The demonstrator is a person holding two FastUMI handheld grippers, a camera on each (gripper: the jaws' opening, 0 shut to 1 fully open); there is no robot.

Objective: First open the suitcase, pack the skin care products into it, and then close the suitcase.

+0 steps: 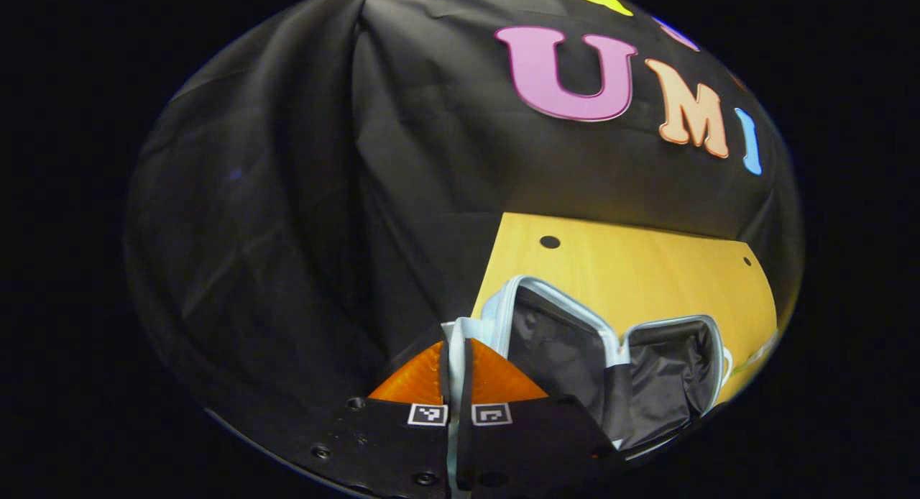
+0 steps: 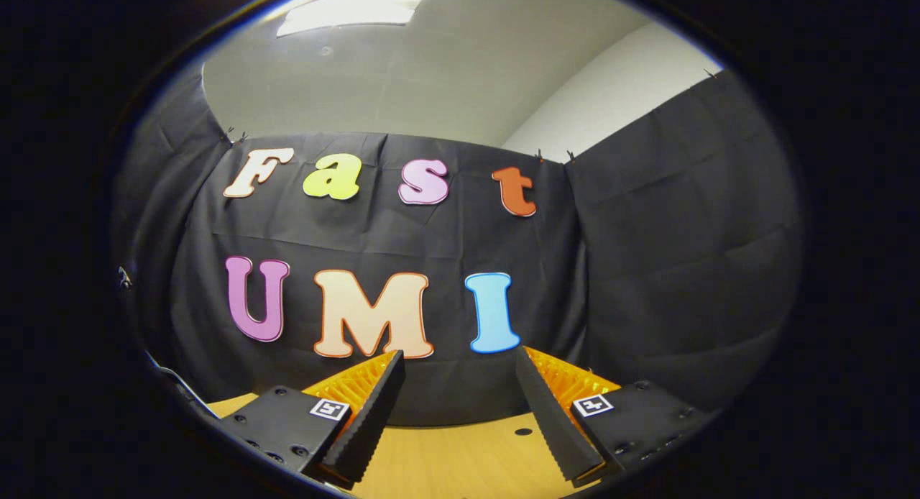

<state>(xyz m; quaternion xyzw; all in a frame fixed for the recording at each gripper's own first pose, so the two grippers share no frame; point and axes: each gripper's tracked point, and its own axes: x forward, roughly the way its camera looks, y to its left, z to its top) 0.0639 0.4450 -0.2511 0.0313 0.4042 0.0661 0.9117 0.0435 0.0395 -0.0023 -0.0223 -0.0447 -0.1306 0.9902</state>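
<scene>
My left gripper (image 1: pixel 458 355) pinches the pale rim of the suitcase (image 1: pixel 618 362) — fingers closed on its edge, the lid raised over the wooden table (image 1: pixel 632 269). Both halves show only dark lining. My right gripper (image 2: pixel 460 391) hangs over the table, fingers spread wide apart — holding nothing.

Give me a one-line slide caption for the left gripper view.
Left gripper shut on the pale rim of the open suitcase, dark lining exposed, on the wooden table.
</scene>
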